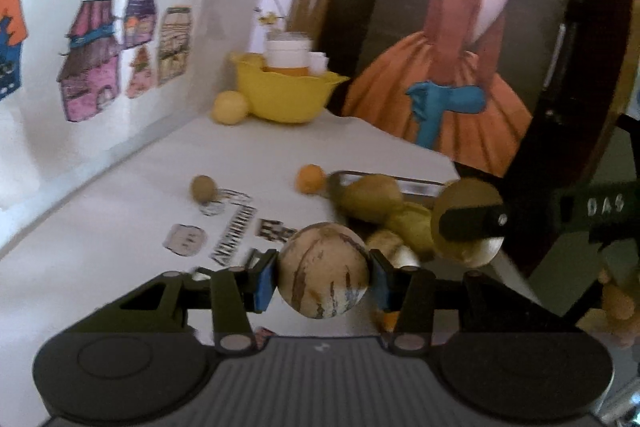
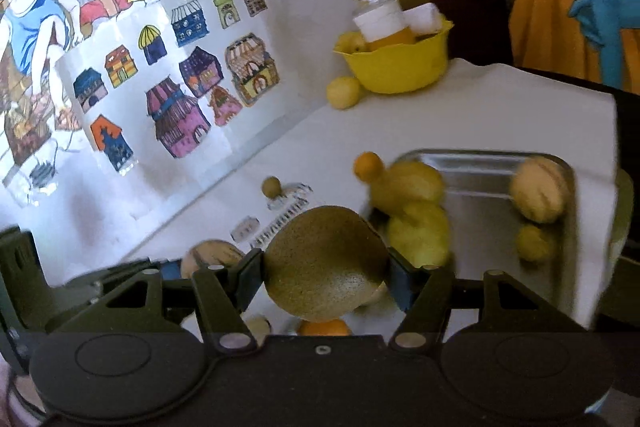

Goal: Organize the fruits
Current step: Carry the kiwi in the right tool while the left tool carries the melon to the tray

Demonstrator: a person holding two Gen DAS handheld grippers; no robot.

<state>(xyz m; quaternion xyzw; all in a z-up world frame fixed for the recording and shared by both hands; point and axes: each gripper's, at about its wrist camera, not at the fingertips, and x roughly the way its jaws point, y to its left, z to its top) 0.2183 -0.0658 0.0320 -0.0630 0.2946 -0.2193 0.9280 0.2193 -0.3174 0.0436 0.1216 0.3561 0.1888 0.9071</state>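
Two fruits in the air at once here! In the left wrist view, a pale round fruit (image 1: 323, 269) streaked with brown sits dead centre near the bottom of the frame, pinched between the blue pads of the left claw (image 1: 323, 273). The claw is partly closed, pads pressing on both sides of it. Over in the right wrist view, same story: a brown, fuzzy kiwi (image 2: 326, 263) fills the lower middle, clamped in the right claw (image 2: 326, 269), whose jaws stand a bit wider for the bigger fruit.

How far along? Judging by the spread, it's midway. The metal tray (image 2: 480, 163) at the right of the frame already carries yellow-green fruits (image 2: 416, 211) at its left edge, a tan fruit (image 2: 538, 189) and a small yellow one (image 2: 534, 242) on its far side. Still loose on the white surface (image 2: 460, 115): a small orange (image 2: 368, 166) just beside the tray's corner, a little brown fruit (image 2: 271, 186) in mid-frame, and a yellow fruit (image 2: 343, 91) touching the yellow bowl (image 2: 396, 69) in the upper right. The bowl holds a bottle (image 2: 384, 23) and another yellow fruit.

So both held fruits need setting down, and the strays remain.
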